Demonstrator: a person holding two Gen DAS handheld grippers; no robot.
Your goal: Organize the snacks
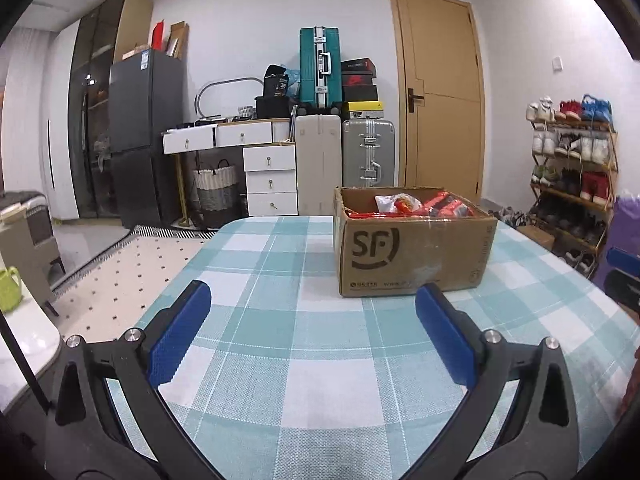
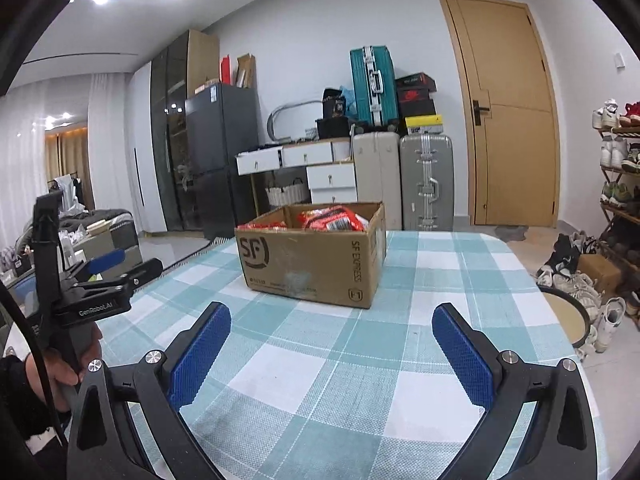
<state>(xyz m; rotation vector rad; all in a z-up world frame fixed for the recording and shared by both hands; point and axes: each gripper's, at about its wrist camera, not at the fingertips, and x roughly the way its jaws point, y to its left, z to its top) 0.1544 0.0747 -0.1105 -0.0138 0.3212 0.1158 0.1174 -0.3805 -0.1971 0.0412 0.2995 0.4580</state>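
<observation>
An open brown SF cardboard box [image 1: 412,252] stands on the table with the teal and white checked cloth [image 1: 320,360]. Red snack packets [image 1: 444,205] and a white packet [image 1: 386,202] lie inside it. My left gripper [image 1: 312,300] is open and empty, low over the cloth, short of the box. In the right wrist view the box [image 2: 316,260] holds the red packets [image 2: 332,218]. My right gripper [image 2: 331,322] is open and empty, short of the box. The left gripper [image 2: 116,266] also shows at the left, held by a hand.
Suitcases [image 1: 368,152], a white drawer unit [image 1: 270,180] and a dark fridge [image 1: 144,136] stand behind the table. A shoe rack [image 1: 572,168] is at the right. A round stool [image 2: 564,320] sits by the table's right edge.
</observation>
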